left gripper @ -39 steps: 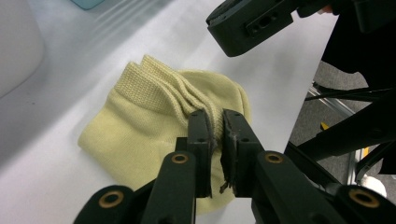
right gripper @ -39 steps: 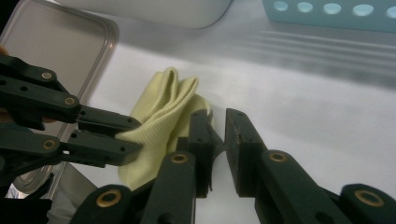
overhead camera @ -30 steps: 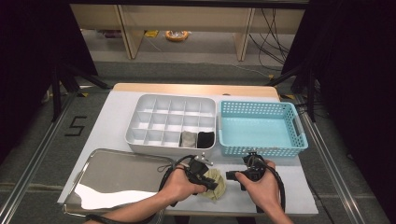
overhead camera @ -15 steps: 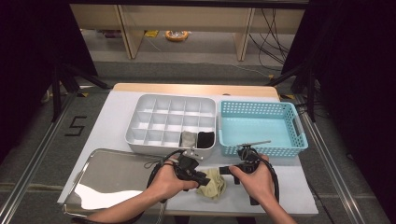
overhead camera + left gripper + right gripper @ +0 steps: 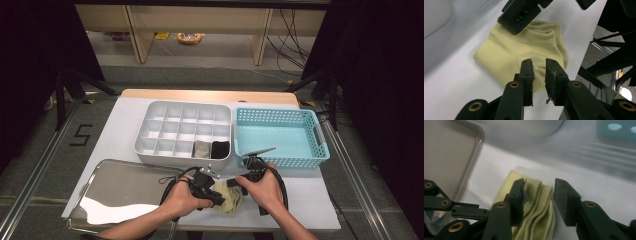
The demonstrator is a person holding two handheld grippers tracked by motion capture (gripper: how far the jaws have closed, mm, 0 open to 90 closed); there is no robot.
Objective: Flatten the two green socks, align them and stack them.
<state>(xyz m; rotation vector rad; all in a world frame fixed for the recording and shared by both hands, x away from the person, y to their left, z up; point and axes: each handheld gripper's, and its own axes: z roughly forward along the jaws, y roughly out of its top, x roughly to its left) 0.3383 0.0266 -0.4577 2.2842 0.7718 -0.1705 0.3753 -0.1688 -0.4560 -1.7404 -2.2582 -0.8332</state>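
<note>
Near the bottom centre of the high view, a pale yellow sock lies folded on the white table, close to the table's near edge and just right of the steel tray.

The left gripper sits over the sock's left part. In the left gripper view its jaws stand narrowly apart at the lower middle of the frame, with the sock's near edge behind the gap; whether the pads press the fabric I cannot tell.

The right gripper is at the sock's right side. Its jaws have just been opening, and in the right gripper view they stand wide astride the ribbed cuff, the pads clear of it.

Bare tabletop lies to the right of the hands. The compartment box and blue basket bound the space above them.
</note>
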